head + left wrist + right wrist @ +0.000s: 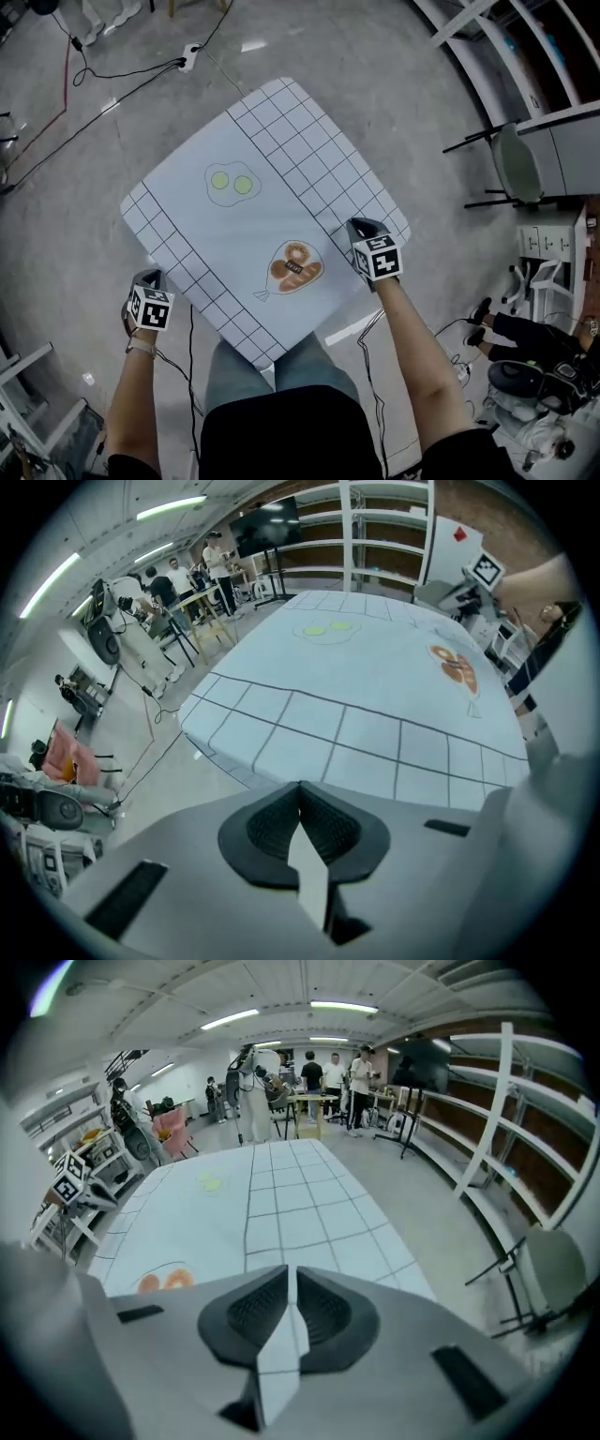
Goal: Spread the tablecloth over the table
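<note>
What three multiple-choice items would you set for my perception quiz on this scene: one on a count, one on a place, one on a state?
1. How many yolks has the egg print?
A. one
B. two
C. three

2. Where on the cloth is the meat print?
A. at the far corner
B. toward the near corner, this side of the egg print
C. on the left grid border

3. How do the left tool's jaws stand?
A. wide open
B. shut on the cloth
C. shut, with nothing between them

Answers:
1 B: two yellow-green discs sit inside the egg outline.
2 B: in the head view it lies below the egg print, on the plain middle band.
3 C: the left gripper view shows the pads together, with the cloth lying beyond them.
</note>
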Tool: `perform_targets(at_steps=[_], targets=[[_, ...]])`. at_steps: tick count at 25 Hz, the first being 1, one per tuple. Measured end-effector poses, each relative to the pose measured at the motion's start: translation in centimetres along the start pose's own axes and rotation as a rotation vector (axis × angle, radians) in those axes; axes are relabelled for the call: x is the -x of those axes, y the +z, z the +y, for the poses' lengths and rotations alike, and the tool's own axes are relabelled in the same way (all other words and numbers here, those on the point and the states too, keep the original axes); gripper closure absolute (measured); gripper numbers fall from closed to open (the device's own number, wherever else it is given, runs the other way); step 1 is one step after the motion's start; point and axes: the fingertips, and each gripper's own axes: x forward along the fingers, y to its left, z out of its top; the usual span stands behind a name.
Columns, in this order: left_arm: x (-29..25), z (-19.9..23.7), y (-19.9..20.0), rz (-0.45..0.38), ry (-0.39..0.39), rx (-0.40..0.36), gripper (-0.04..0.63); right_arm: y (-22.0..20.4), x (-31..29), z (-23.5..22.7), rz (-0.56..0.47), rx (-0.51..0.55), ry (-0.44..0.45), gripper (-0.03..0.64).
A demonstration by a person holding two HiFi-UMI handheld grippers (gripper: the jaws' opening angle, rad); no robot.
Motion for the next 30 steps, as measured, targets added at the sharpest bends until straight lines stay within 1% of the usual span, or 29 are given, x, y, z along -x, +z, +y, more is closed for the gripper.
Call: perform_targets(at_steps=[2, 3, 6, 9, 12, 13, 15, 19, 22, 24, 28, 30], targets=[[0.5, -2.1, -0.6, 0.012, 0.007, 0.038, 0.583, 2.6, -1.7, -1.8, -0.015, 0.058, 0.024, 0.588], [0.7, -3.0, -0.7, 0.015, 0.009, 0.068, 0.583, 3.7, -2.7, -2.3, -0.021, 0.090, 0.041, 0.573], [1.1, -5.6, -0.8, 0.024, 0.010, 0.144, 0.583, 6.4, -6.0, -2.5, -0.030, 0.210, 0.098, 0.481], [1.4, -8.0, -1.1, 0.041, 0.022, 0.210, 0.583, 7.7, -9.1, -2.1, -0.006, 0.333, 0.142, 0.472], [1.4, -10.1, -1.5, 0.054, 0.019, 0.287, 0.583, 7.6, -11.0, -1.9, 0.030, 0.404, 0.184, 0.483], [1.4, -10.8, -1.7, 0.061, 0.011, 0.306, 0.583, 7.5, -11.1, -1.8, 0.036, 0.409, 0.212, 0.516], [1.3, -12.4, -2.2, 0.077, -0.008, 0.329, 0.583, 7.3, -11.1, -1.9, 0.033, 0.406, 0.262, 0.525], [1.1, -14.3, -2.8, 0.087, 0.004, 0.332, 0.581, 7.5, -11.2, -2.4, 0.023, 0.430, 0.314, 0.553], [1.0, -14.9, -2.8, 0.095, 0.000, 0.346, 0.581, 7.8, -11.4, -2.9, 0.029, 0.375, 0.358, 0.578], [0.9, -14.9, -2.8, 0.100, 0.000, 0.350, 0.581, 7.9, -11.4, -3.0, 0.025, 0.341, 0.360, 0.584], [1.2, -14.7, -2.5, 0.092, -0.004, 0.367, 0.581, 7.8, -10.9, -3.1, 0.019, 0.372, 0.309, 0.587], [1.5, -14.5, -1.8, 0.067, -0.008, 0.375, 0.581, 8.1, -10.3, -2.9, 0.000, 0.357, 0.295, 0.588]])
